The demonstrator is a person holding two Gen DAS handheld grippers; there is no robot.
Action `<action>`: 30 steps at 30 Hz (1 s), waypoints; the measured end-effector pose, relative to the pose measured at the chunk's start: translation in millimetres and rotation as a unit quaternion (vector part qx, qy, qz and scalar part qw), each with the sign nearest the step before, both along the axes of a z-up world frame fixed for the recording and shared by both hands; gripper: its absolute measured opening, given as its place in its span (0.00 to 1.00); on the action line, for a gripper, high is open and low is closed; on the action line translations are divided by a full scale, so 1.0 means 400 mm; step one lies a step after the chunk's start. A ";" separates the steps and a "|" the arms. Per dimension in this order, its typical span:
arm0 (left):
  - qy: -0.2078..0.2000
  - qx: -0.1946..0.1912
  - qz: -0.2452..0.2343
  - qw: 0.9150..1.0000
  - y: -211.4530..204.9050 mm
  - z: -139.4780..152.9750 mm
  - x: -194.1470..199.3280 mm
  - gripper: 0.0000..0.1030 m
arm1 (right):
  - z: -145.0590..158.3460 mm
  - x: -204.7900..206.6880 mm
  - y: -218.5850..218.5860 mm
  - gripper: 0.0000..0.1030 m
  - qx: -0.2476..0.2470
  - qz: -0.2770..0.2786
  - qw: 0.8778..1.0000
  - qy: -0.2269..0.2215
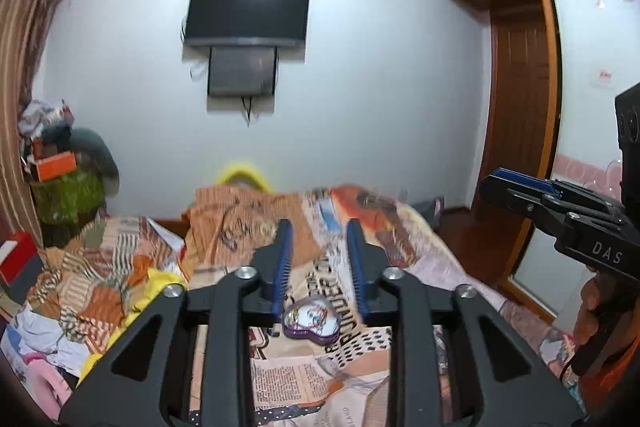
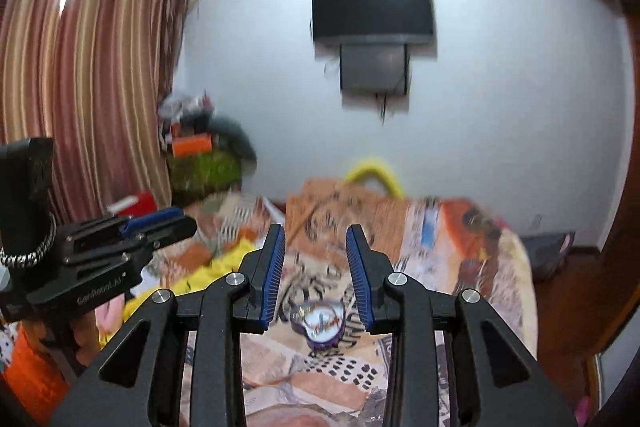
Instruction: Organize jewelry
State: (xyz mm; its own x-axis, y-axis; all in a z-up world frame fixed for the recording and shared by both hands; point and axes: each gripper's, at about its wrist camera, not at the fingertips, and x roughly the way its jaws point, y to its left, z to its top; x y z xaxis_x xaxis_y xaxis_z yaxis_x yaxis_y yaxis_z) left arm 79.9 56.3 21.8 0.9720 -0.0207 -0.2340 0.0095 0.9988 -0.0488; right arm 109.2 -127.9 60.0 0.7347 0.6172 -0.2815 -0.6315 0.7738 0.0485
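Closed heart-shaped tin point(image 1: 311, 317) on patterned bedspread point(image 1: 304, 379)

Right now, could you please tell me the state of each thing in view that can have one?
left gripper: open, holding nothing, above the bed.
right gripper: open, holding nothing, above the bed.
heart-shaped tin: lid on, lying flat on the bedspread, untouched.
wall TV: screen dark.
curtain: drawn across.
wooden door: appears closed.
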 end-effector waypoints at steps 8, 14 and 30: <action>-0.053 -0.006 0.019 0.998 -0.041 0.027 -0.143 0.72 | 0.027 -0.144 -0.038 0.71 0.037 -0.051 0.996 -0.062; -0.070 0.011 0.053 0.996 -0.053 0.022 -0.189 0.96 | 0.017 -0.167 -0.051 0.99 0.050 -0.108 0.989 -0.083; -0.063 0.005 0.060 0.996 -0.061 0.007 -0.202 0.99 | 0.015 -0.207 -0.063 1.00 0.036 -0.106 0.990 -0.086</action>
State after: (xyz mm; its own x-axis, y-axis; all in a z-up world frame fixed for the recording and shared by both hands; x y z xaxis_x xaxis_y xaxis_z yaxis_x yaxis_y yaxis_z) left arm -0.9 32.0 24.5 0.9889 0.0996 -0.1105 -0.1052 0.9934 -0.0452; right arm 26.5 -153.3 65.8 0.8830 0.4581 -0.1020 -0.4591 0.8883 0.0148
